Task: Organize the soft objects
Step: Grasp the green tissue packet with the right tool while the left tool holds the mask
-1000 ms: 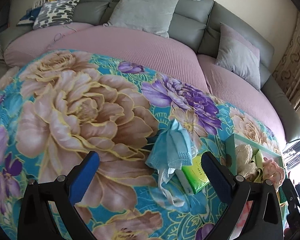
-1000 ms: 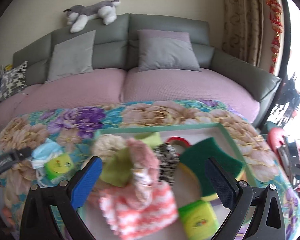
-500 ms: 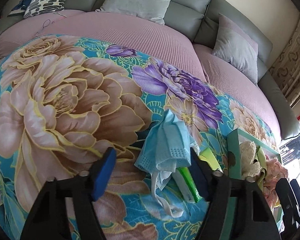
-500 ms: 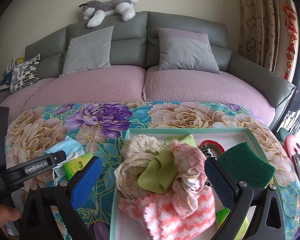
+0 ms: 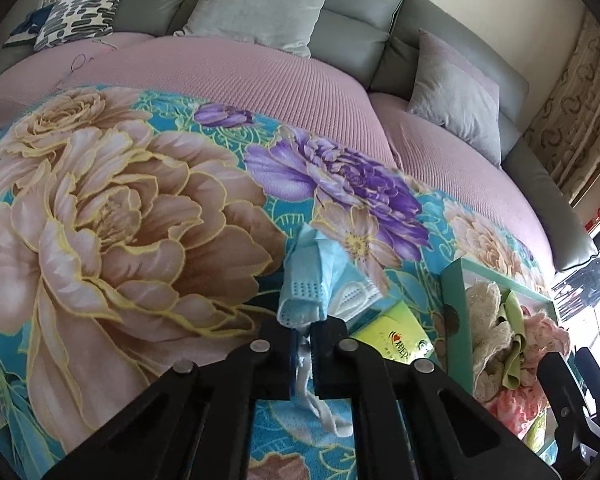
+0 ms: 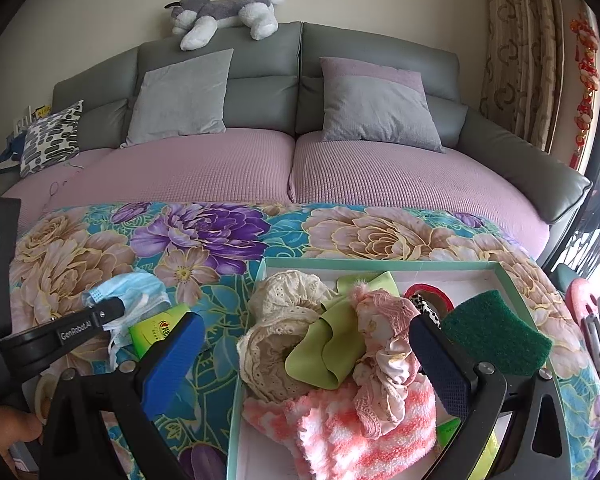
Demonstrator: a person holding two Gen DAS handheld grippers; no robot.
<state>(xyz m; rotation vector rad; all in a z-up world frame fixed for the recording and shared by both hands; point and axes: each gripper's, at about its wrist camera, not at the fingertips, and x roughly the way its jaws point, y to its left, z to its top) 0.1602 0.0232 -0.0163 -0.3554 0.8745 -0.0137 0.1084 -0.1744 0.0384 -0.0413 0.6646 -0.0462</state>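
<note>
The left tongs (image 5: 302,354) are pinching the blue face mask (image 5: 314,280) on the floral worktop (image 5: 120,216). The right tongs (image 6: 308,356) are hanging wide apart over the green tray (image 6: 380,263) of soft items.

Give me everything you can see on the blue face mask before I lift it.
The face mask is a light blue disposable one, crumpled and folded over, with dotted embossed edges and white ear loops trailing toward the camera. It lies on the floral blanket, partly over a green packet, just left of the box of soft things. The left gripper is shut on its near edge, with a loop hanging between the fingers. The right gripper is open and apart from it.
</note>
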